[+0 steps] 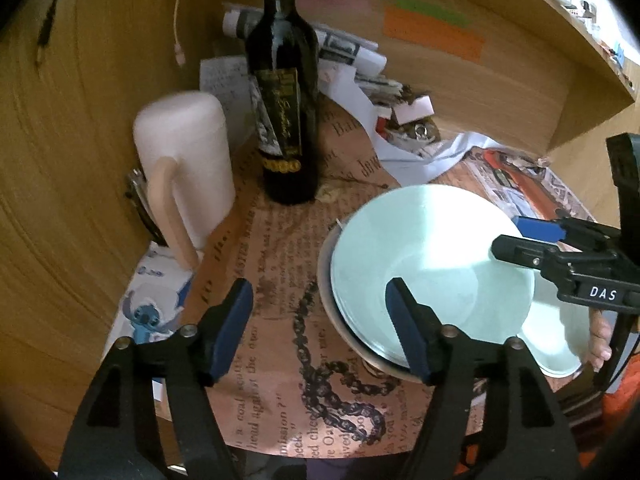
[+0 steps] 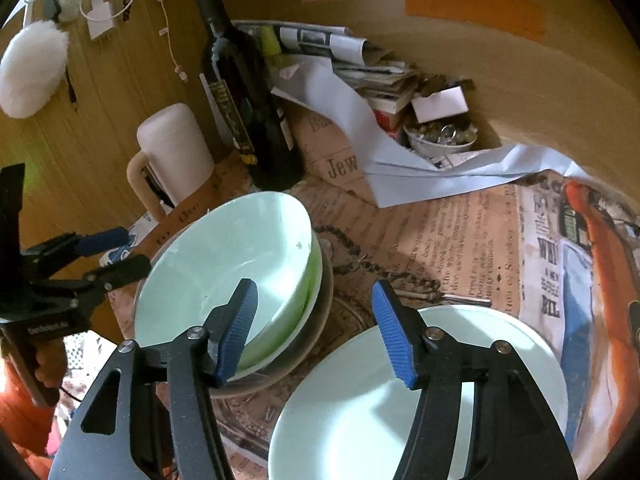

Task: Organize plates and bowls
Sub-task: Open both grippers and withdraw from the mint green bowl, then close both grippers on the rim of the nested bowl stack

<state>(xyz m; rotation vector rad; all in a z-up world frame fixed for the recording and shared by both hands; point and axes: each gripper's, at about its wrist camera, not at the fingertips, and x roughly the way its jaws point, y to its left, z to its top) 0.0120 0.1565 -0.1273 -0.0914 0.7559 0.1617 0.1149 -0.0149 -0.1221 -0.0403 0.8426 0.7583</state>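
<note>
A pale green bowl point(image 1: 432, 264) point(image 2: 224, 264) lies tilted, nested in a stack with a grey bowl point(image 1: 334, 320) point(image 2: 320, 320) underneath. My left gripper point(image 1: 318, 300) point(image 2: 124, 250) is open astride the stack's left rim, one finger over the inside and the other outside, neither pad pressing. On the opposite side my right gripper point(image 2: 314, 292) point(image 1: 520, 240) stands open across the rim, its left finger inside the bowl. A white plate point(image 2: 360, 412) point(image 1: 552, 340) rests on the table just right of the stack, below the right gripper.
Newspaper point(image 1: 280, 320) point(image 2: 460, 240) covers the table. A dark wine bottle point(image 1: 286, 120) point(image 2: 248, 112) and a white handled mug point(image 1: 184, 160) point(image 2: 172, 148) stand behind the bowls by the wooden wall. Loose papers point(image 2: 380, 152) and a small bowl of oddments point(image 2: 440, 136) crowd the back.
</note>
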